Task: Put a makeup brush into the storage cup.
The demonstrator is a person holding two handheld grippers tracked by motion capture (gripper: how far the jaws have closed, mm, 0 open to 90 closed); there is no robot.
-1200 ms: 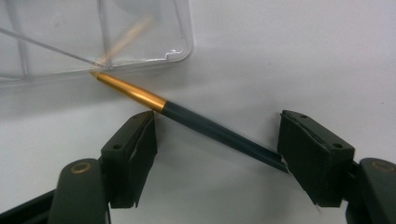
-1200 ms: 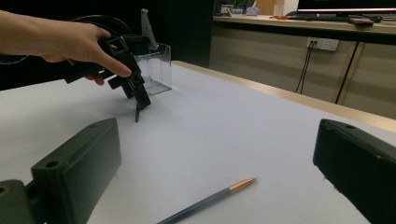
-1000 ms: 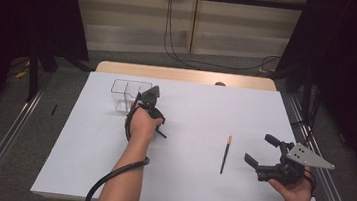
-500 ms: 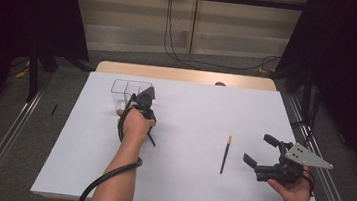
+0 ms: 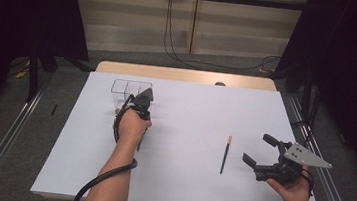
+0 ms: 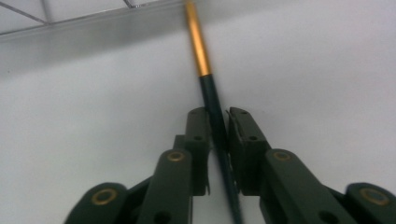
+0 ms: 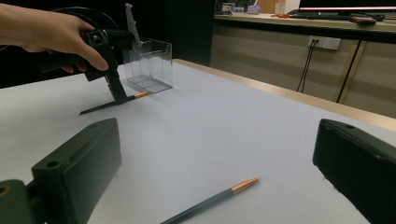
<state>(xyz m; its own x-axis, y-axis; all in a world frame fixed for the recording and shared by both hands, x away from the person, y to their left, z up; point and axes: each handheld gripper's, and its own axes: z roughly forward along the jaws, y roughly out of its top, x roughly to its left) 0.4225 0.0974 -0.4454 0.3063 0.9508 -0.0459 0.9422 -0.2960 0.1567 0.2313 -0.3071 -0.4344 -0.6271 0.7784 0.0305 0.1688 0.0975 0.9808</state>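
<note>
My left gripper point(image 5: 142, 100) sits at the table's left, just in front of a clear plastic box point(image 5: 131, 87). Its jaws are shut on a dark green pen point(image 6: 215, 112). The pen's gold end point(image 6: 197, 42) touches the table at the box's base, while its tail pokes out behind the hand point(image 5: 139, 144). A second dark pen with a gold tip point(image 5: 225, 154) lies flat on the white table. My right gripper point(image 5: 257, 149) hovers open to the right of that pen, which lies between and ahead of its jaws point(image 7: 210, 200).
The white table sheet point(image 5: 190, 112) has a wooden edge point(image 5: 184, 75) at the back. Metal rails run along both table sides. The right gripper view shows the left gripper point(image 7: 112, 88), the held pen point(image 7: 114, 102) and the clear box point(image 7: 149, 65).
My left gripper has carried its pen a little left and farther back, closer to the clear box. The right gripper has hardly moved.
</note>
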